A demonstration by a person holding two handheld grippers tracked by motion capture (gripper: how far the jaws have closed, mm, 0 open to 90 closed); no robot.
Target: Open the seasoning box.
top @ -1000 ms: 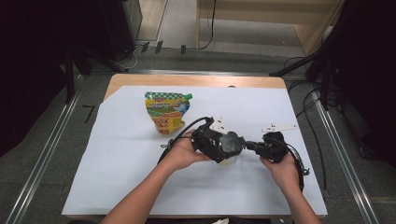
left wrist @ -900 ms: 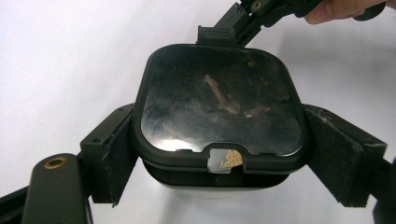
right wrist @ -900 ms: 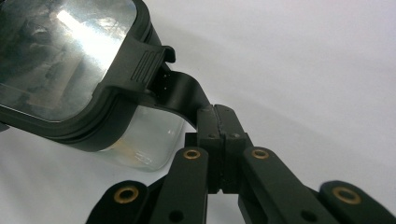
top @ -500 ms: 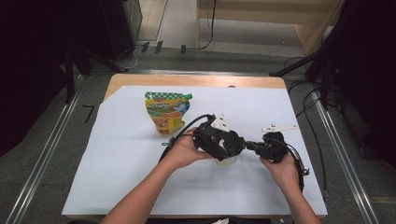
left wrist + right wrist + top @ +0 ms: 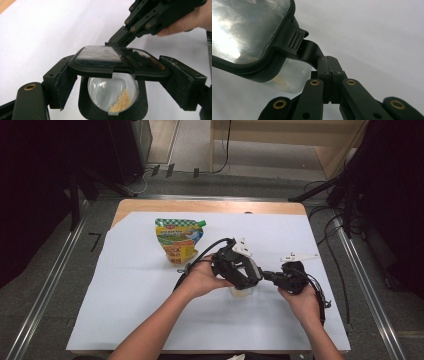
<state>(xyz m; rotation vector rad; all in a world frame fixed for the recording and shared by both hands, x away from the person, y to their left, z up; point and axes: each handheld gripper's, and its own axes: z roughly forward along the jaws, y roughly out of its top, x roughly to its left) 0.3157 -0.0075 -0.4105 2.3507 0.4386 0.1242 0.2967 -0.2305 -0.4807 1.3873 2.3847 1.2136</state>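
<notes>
Overhead, white paper (image 5: 125,305) covered the table (image 5: 210,206), a colourful pouch (image 5: 177,239) at eleven o'clock of the clear jar (image 5: 241,292) near centre. Bare sheet lay toward seven o'clock. Left hand-held gripper (image 5: 120,82) clamped the jar's body; seeds (image 5: 121,100) showed inside. Right hand-held gripper (image 5: 329,72) pinched the black lid's (image 5: 257,32) tab (image 5: 310,52).

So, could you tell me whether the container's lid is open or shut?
Open: the lid stands lifted off the container.

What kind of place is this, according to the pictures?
Probably a lab or recording workspace: a wooden table under white paper, metal floor rails, black cables on grey carpet, dark equipment stands.
</notes>
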